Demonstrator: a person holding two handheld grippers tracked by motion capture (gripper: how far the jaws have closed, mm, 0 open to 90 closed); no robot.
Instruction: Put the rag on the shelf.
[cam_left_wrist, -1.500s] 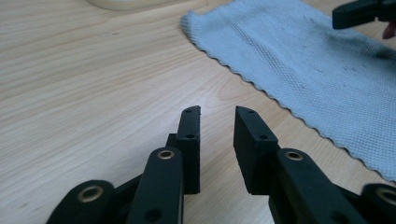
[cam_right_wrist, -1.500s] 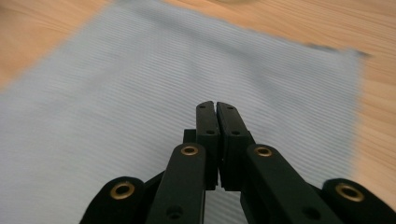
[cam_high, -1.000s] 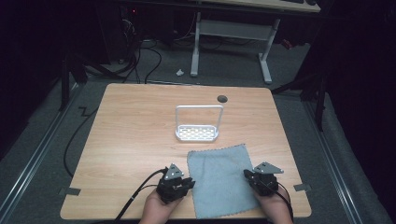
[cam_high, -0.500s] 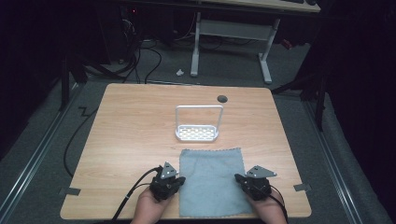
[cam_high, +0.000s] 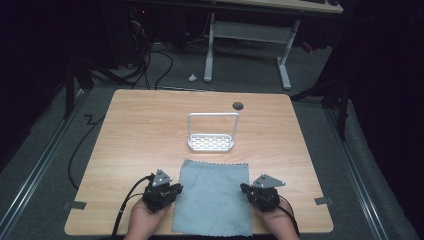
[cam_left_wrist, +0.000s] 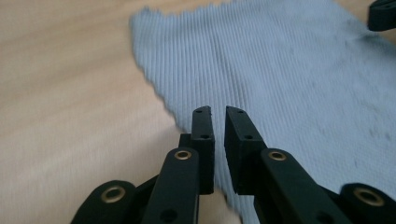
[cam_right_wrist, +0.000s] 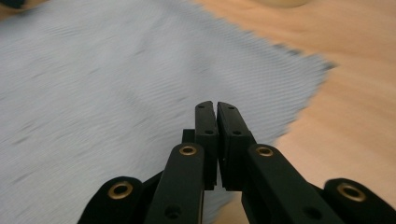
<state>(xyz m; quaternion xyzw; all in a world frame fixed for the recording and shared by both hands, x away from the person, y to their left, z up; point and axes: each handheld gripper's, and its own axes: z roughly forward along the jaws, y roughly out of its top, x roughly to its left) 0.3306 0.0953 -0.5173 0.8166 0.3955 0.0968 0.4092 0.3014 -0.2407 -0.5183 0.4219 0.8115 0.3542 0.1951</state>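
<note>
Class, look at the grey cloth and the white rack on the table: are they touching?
Apart. In the high view a strip of bare table shows between the far edge of the cloth and the base of the rack.

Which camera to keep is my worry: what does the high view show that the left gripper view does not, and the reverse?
High view: the white wire rack beyond the cloth, the table's full outline, the person's left hand and right hand, and the floor behind.
Left gripper view: a close look at the left gripper, whose jaws have just been opening and stand slightly apart over the cloth's edge with nothing between them, and the cloth's ribbed weave.
Both: the grey cloth, the wooden table and the left gripper.
</note>
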